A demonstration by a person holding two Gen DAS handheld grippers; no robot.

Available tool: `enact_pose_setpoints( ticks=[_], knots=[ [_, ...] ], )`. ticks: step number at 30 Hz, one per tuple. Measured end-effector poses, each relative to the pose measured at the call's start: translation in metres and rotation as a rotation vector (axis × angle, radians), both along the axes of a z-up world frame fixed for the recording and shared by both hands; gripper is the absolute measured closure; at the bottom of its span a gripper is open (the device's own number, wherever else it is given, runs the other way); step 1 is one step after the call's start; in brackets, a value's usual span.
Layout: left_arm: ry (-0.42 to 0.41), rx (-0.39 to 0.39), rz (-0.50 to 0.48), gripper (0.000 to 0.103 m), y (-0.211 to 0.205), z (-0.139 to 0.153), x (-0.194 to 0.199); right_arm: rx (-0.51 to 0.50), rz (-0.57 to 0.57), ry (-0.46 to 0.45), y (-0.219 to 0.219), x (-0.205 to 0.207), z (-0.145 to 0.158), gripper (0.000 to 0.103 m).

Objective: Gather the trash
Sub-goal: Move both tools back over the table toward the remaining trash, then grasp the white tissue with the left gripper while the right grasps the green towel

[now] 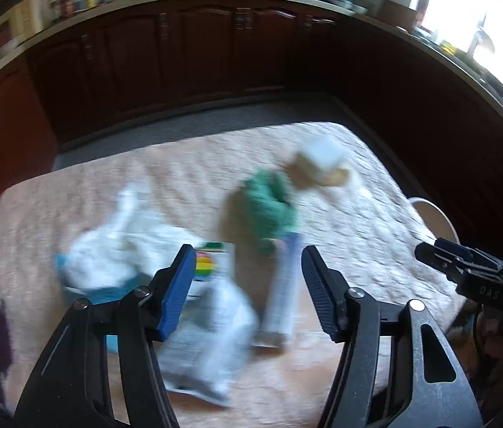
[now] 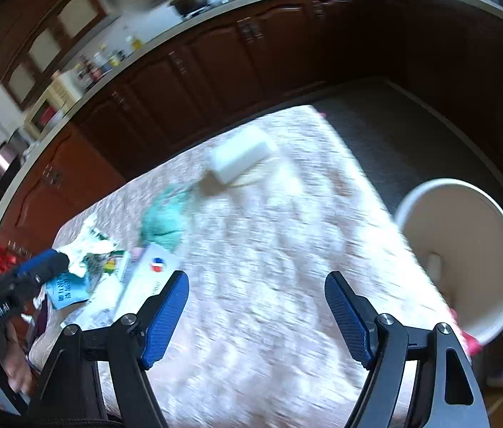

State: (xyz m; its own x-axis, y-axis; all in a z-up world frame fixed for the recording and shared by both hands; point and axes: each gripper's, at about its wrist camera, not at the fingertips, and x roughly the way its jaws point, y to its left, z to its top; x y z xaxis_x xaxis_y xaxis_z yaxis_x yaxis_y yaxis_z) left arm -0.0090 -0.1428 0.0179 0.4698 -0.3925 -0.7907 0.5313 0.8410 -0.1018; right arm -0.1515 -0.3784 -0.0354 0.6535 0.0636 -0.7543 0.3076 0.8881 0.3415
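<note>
Both grippers were found spread wide and holding nothing. Left gripper (image 1: 247, 285) hovered over the litter at the near left of the table (image 1: 73, 196), its blue ribbed pads (image 1: 180, 285) framing a long pale box (image 1: 281, 296); judged, this was a line-up for the next pick. Right gripper (image 2: 256, 317) hung above bare cloth, nearer the white bucket (image 2: 501, 242), which stood beside the table's right edge, presumably as the bin. One pale scrap appeared to lie inside it; blur prevented confirmation.

Trash remaining on the table: crumpled white wrappers (image 1: 108, 253), thin and crinkled; a flat packet (image 1: 212, 335) with printed film; a soft green wad (image 1: 269, 203), cloth or paper, not determinable; a white block (image 1: 322, 157) on a tan disc, farther back. The items lay close together, some overlapping.

The table cover was a beige quilted fabric, textured and yielding. Motion blur affected both views.
</note>
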Motion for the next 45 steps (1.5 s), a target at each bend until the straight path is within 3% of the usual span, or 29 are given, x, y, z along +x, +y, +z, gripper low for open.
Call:
enact_pose_setpoints(
  ticks=[8,10,17,21,23,24,26,29,38,45],
  knots=[
    [0.089,0.02,0.121,0.042,0.05,-0.009,0.067,0.026,0.146,0.041,0.045,0.081,-0.004,0.02],
    [0.119,0.025,0.128,0.041,0.053,-0.015,0.08,0.034,0.165,0.057,0.054,0.101,-0.01,0.016],
    [0.198,0.101,0.103,0.04,0.046,-0.045,0.104,0.05,0.206,0.131,0.073,0.156,-0.039,0.015],
    [0.202,0.159,0.087,0.04,0.039,-0.058,0.108,0.064,0.225,0.166,0.081,0.179,-0.059,0.015],
    [0.203,0.166,0.083,0.045,0.039,-0.062,0.109,0.068,0.24,0.181,0.086,0.188,-0.069,0.016],
    [0.206,0.16,0.082,0.06,0.039,-0.063,0.109,0.082,0.245,0.18,0.086,0.191,-0.073,0.018],
    [0.222,0.156,0.08,0.079,0.041,-0.066,0.11,0.105,0.243,0.173,0.086,0.193,-0.078,0.04],
    [0.21,0.122,0.109,0.086,0.048,-0.06,0.112,0.135,0.235,0.132,0.078,0.188,-0.076,0.05],
    [0.122,-0.018,0.093,0.086,0.051,-0.004,0.088,0.171,0.239,-0.016,0.061,0.148,-0.027,0.051],
    [0.077,-0.047,0.054,0.086,0.027,0.007,0.055,0.145,0.26,-0.116,0.056,0.092,0.014,0.051]
  ],
)
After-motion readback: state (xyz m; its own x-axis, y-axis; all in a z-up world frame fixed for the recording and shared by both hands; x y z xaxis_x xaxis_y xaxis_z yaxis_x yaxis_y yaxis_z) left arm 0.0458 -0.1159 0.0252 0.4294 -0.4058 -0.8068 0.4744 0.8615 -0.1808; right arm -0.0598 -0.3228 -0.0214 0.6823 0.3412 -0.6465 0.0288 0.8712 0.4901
